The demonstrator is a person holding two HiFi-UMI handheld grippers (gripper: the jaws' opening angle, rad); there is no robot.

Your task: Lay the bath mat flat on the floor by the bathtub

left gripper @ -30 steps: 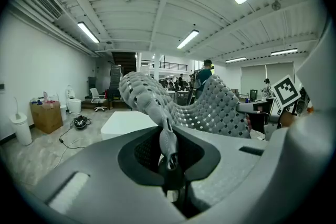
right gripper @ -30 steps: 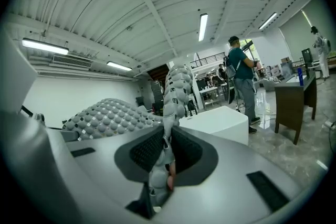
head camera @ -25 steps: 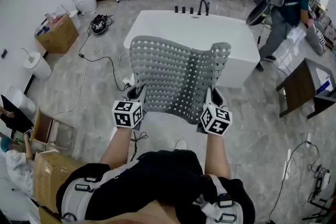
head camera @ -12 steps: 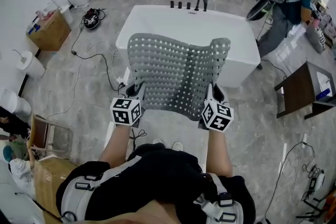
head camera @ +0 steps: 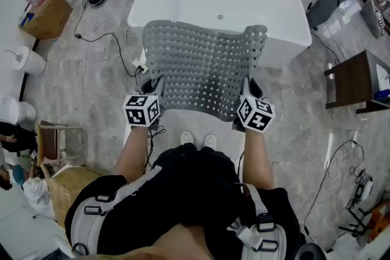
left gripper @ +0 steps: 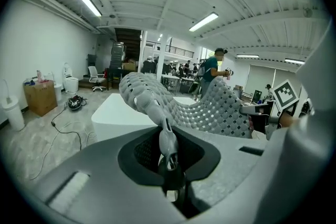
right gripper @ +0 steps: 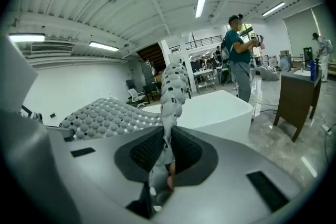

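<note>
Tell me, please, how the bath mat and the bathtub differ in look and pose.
The bath mat is grey and perforated; the bathtub is plain white. The bath mat is thin and sags in waves; the bathtub is deep-walled. The bath mat hangs in the air, pinched by the left gripper and right gripper; the bathtub stands on the floor. Both are roughly rectangular.

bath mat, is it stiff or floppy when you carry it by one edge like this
Probably floppy: pinched at its near corners by the left tongs and right tongs, the mat dips between them and its far right corner curls. It is likely light for its size, being full of holes. The bumpy surface may grip rather than slip.
</note>
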